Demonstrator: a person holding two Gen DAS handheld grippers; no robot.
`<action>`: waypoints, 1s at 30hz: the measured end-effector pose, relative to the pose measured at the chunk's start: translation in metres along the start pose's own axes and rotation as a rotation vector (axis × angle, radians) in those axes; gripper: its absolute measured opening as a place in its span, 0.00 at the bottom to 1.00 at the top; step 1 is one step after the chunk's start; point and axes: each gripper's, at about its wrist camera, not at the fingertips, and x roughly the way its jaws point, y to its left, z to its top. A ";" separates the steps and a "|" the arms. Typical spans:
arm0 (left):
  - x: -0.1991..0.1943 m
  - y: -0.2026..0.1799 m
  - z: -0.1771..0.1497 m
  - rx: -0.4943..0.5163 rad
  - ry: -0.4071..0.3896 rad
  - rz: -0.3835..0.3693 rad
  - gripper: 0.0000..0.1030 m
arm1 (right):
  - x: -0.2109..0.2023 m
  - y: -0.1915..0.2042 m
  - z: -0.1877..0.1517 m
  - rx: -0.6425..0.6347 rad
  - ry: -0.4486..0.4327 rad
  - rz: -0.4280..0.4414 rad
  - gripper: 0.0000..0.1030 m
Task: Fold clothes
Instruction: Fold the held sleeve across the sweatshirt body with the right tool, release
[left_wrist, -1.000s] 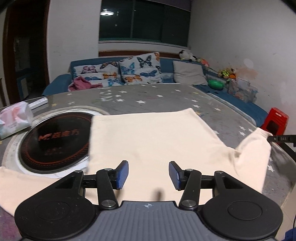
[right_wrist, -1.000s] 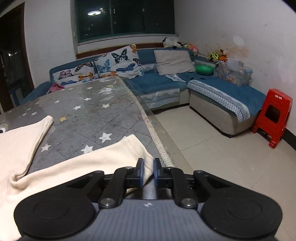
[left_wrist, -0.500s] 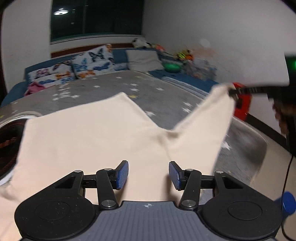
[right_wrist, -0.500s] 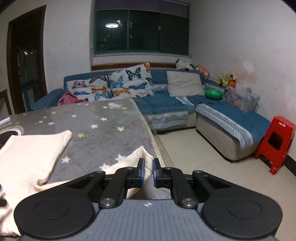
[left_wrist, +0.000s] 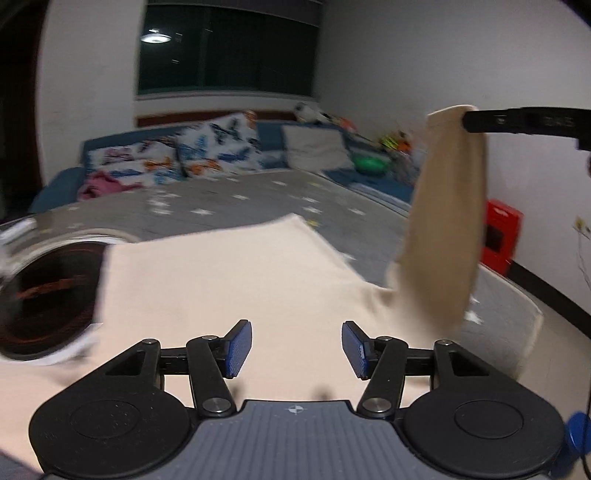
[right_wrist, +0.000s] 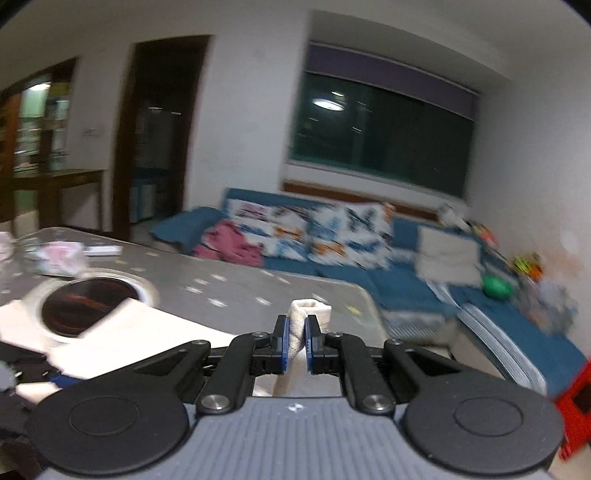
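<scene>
The soft cream long-sleeved top (left_wrist: 229, 280) lies flat on the grey star-patterned table (left_wrist: 258, 199). Its sleeve (left_wrist: 443, 229) hangs up in the air (on the right side), pinched tight at the cuff by the right gripper (right_wrist: 295, 341). The left gripper (left_wrist: 296, 347) hovers over the body, wide apart, holding nothing. The sleeve must swing left across the body

We can't see the cream shirt's (left_wrist: 229, 280) near hem, it's hidden under the left gripper (left_wrist: 296, 347); the sofa (right_wrist: 332, 236) cushions are smeared by blur.
</scene>
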 end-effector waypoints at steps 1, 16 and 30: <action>-0.006 0.009 -0.001 -0.014 -0.008 0.021 0.56 | 0.000 0.012 0.007 -0.021 -0.008 0.028 0.07; -0.068 0.083 -0.034 -0.174 -0.039 0.179 0.58 | 0.048 0.159 0.010 -0.184 0.092 0.365 0.13; -0.042 0.056 -0.025 -0.100 -0.012 0.090 0.55 | 0.069 0.085 -0.075 -0.109 0.327 0.229 0.19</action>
